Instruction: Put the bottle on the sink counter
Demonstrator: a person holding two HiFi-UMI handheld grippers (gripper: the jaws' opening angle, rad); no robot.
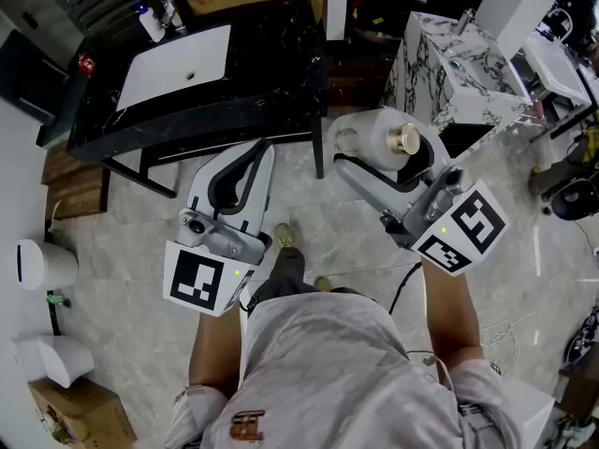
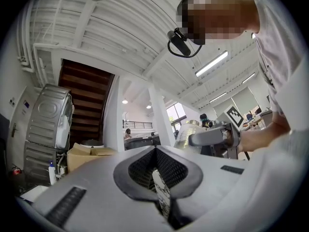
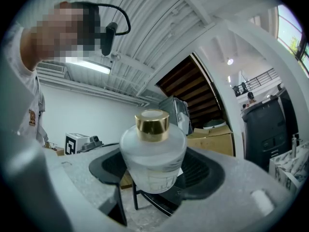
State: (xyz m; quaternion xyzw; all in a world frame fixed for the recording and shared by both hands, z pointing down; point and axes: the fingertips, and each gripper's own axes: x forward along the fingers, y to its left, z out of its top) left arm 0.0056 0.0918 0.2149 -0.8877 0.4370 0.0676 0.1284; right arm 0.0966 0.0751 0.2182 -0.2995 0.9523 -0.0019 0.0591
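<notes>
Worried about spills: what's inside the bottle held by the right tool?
The frosted bottle shows only its cloudy wall and a gold cap closing its top; the frosting hides whether any liquid is inside.

Your white left gripper [image 1: 259, 149] juts forward, jaws pressed together and empty; just right of it, your right gripper [image 1: 357, 152] clamps the frosted gold-capped bottle [image 1: 379, 137].

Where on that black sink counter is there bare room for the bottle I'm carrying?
The widest bare patch for the bottle is the black counter right of the white basin, out to its right edge. A narrower strip runs along the front edge. Behind the basin it is crowded: a faucet and a small white container.
</notes>
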